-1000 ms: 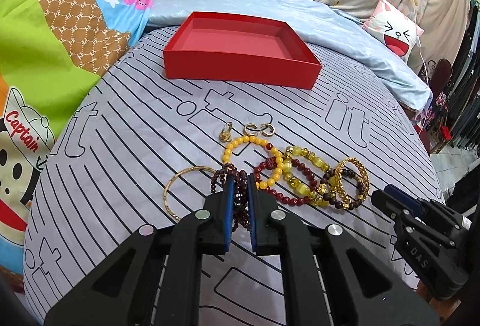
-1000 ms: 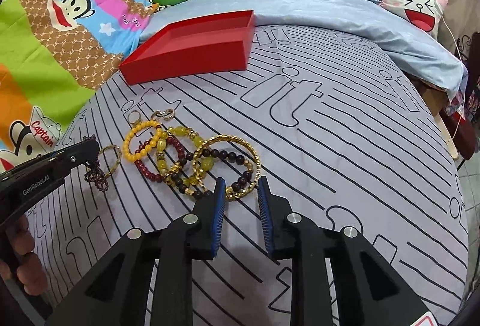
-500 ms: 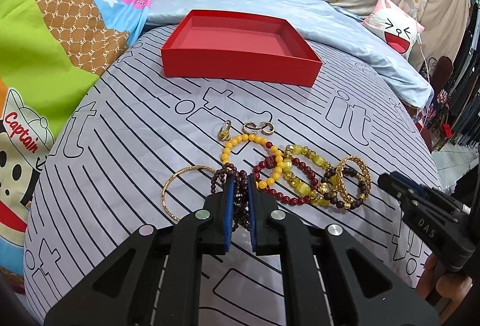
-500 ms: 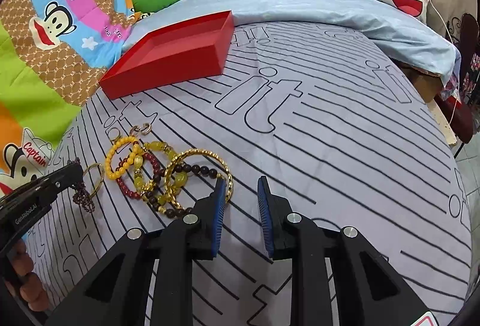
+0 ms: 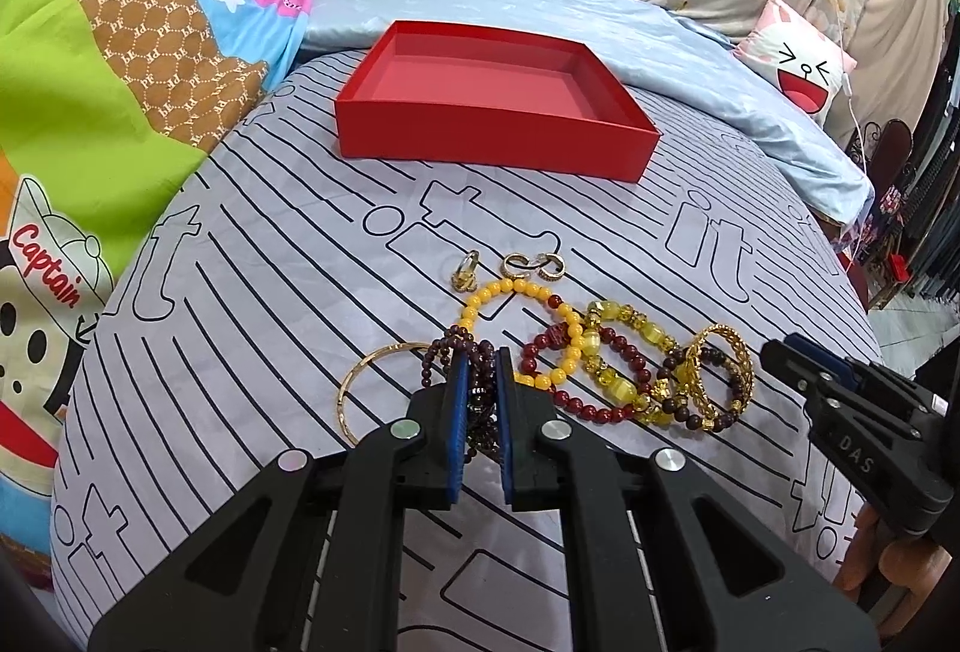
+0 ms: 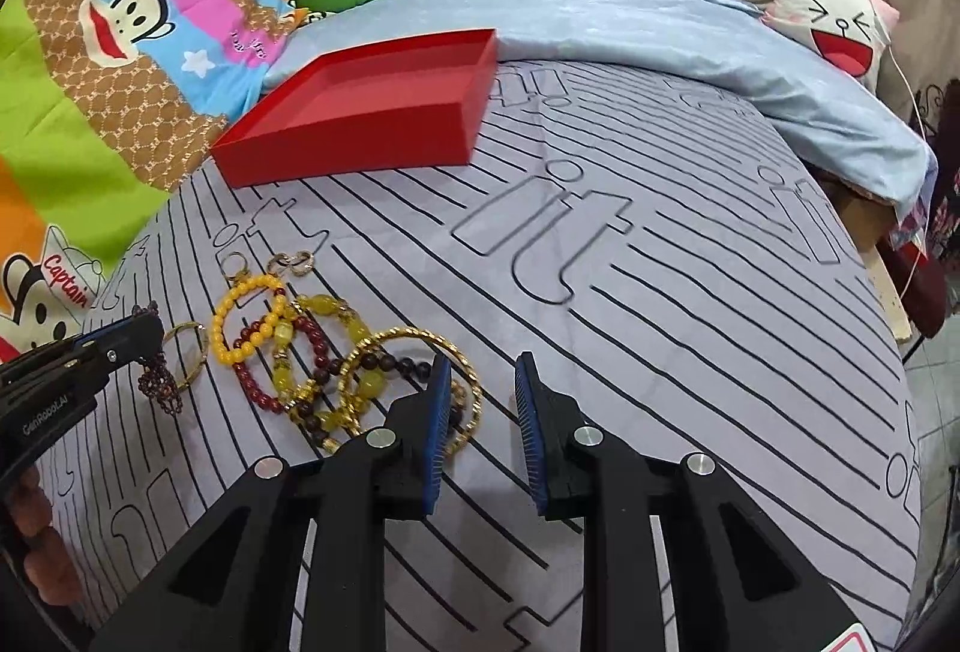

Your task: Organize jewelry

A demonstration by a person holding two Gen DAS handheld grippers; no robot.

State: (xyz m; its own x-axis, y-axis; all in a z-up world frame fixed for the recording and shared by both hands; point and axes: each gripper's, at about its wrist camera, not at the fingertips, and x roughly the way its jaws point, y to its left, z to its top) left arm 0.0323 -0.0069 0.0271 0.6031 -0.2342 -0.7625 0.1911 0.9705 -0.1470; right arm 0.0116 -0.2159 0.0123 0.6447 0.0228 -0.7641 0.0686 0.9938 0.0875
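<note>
L gripper stays clamped on dark bead bracelet, unmoved. R gripper, part-open, empty, has shifted beside gold bangle; red box awaits.

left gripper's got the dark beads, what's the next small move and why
Probably lift the left gripper straight up, then carry toward the red box. Its jaws are shut on the dark bead bracelet, which lies against the thin gold bangle and yellow bead bracelet; the box looks empty.
</note>
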